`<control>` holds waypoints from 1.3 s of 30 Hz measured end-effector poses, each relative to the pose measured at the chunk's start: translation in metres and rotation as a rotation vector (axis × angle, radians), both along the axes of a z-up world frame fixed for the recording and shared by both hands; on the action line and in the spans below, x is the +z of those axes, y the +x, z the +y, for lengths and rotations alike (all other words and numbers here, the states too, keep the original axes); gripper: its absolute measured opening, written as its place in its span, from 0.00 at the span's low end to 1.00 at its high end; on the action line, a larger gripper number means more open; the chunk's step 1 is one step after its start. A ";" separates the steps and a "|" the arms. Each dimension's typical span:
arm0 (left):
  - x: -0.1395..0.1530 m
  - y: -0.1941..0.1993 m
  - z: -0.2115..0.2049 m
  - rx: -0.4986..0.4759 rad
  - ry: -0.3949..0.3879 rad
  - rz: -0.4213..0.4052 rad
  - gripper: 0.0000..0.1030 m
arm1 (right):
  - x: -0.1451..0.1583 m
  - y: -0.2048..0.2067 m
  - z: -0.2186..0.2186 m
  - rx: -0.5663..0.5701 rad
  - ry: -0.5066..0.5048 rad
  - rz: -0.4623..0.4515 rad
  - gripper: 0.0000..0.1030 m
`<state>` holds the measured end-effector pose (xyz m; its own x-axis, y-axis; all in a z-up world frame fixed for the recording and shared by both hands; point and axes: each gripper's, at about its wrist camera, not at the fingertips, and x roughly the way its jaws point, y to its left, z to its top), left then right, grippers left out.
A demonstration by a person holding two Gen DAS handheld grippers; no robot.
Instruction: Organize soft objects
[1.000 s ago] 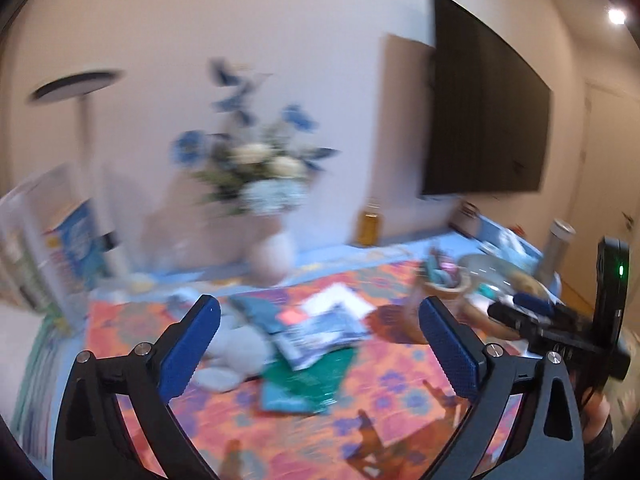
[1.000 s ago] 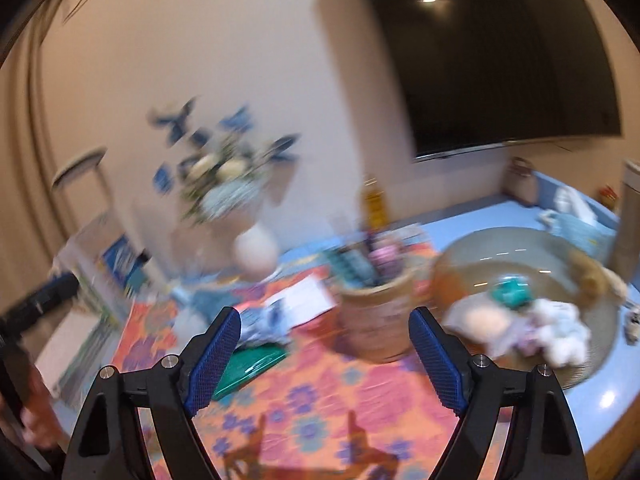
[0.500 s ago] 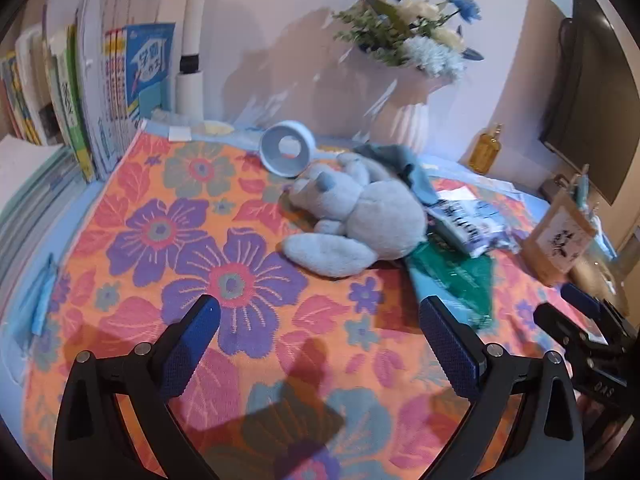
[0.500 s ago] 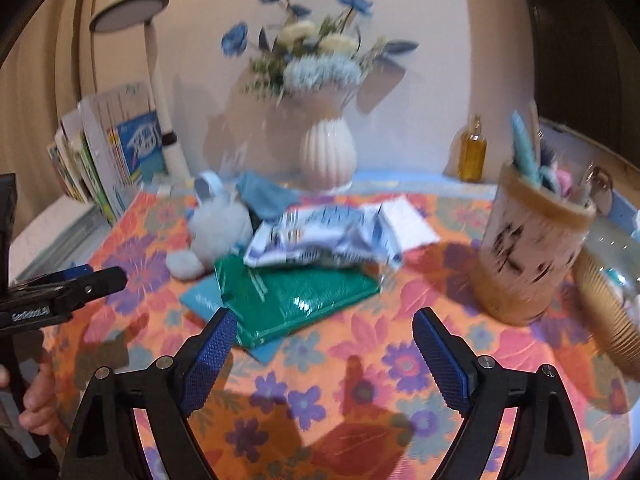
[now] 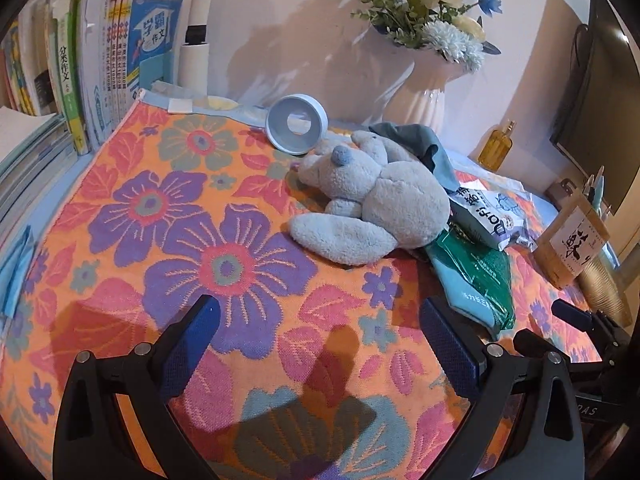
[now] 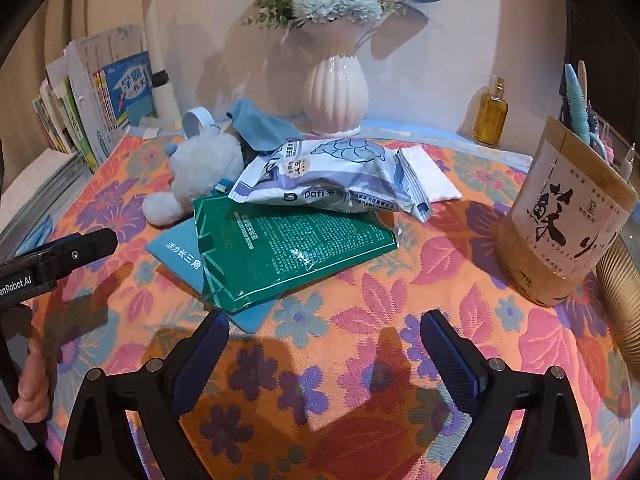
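Grey plush toy (image 5: 376, 204) lies on floral tabletop (image 5: 168, 216), overlapping green packet (image 6: 288, 248). Left gripper (image 5: 318, 338) jaws wide, empty; right gripper (image 6: 324, 346) jaws opening, empty. Risk: slick packet dragged along if plush lifted carelessly.

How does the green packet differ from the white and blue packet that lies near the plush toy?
The green packet lies flat and thin on the floral cloth; the white and blue packet is puffed and crumpled. The green packet is underneath, and the white and blue packet rests partly on it. Both are shiny printed pouches, lying beside the plush toy.
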<state>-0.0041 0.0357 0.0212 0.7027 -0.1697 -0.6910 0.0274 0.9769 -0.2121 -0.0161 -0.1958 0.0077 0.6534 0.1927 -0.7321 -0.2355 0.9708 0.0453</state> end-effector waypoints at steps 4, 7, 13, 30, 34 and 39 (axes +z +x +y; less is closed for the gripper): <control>0.000 0.000 -0.005 -0.011 0.031 0.000 0.97 | -0.001 0.002 -0.005 -0.006 0.016 0.018 0.96; 0.001 -0.001 -0.008 -0.019 0.055 -0.010 0.97 | -0.003 0.005 -0.004 -0.007 0.020 0.033 0.96; 0.001 -0.002 -0.011 -0.026 0.071 -0.013 0.97 | -0.006 0.009 -0.005 -0.015 0.027 0.055 0.96; 0.024 0.097 -0.041 -0.035 -0.100 0.115 0.97 | -0.012 0.051 -0.038 -0.159 0.569 0.307 1.00; 0.009 0.118 -0.046 -0.033 -0.170 0.150 0.97 | -0.007 0.065 -0.028 -0.195 0.573 0.284 1.00; -0.005 0.121 -0.038 -0.046 -0.176 0.160 0.82 | -0.009 0.073 -0.004 -0.233 0.497 0.278 1.00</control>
